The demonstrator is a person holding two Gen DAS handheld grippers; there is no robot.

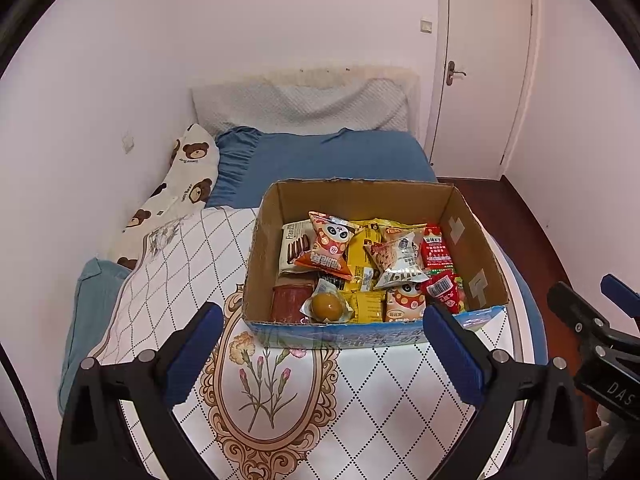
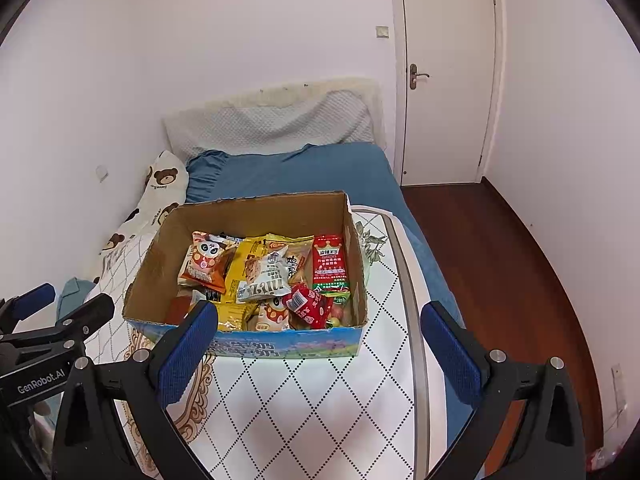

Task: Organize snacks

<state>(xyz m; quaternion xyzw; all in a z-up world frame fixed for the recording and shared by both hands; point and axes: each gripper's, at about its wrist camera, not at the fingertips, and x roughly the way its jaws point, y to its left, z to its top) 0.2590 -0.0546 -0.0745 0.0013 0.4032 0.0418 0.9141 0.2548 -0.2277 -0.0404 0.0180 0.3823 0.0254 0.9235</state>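
An open cardboard box [image 1: 264, 248] [image 2: 148, 268] sits on a patterned white board on the bed. It holds several snack packets: a panda packet [image 1: 330, 244] [image 2: 204, 262], yellow packets [image 1: 362, 256] [image 2: 240, 264], a red-and-green packet [image 1: 436, 250] [image 2: 330, 266], a small red packet [image 1: 442, 290] [image 2: 306, 306] and a wrapped egg [image 1: 326, 306]. My left gripper [image 1: 324, 356] is open, short of the box's near wall, with nothing between its fingers. My right gripper [image 2: 320, 350] is also open and empty, close to that same wall. Each gripper shows at the edge of the other's view.
The board [image 1: 360, 400] [image 2: 320, 400] lies over a blue bed [image 1: 340, 156] [image 2: 304, 172]. A bear-print pillow [image 1: 188, 184] [image 2: 160, 184] rests by the left wall. A shut door [image 1: 484, 68] [image 2: 448, 72] and wooden floor [image 2: 492, 248] are to the right.
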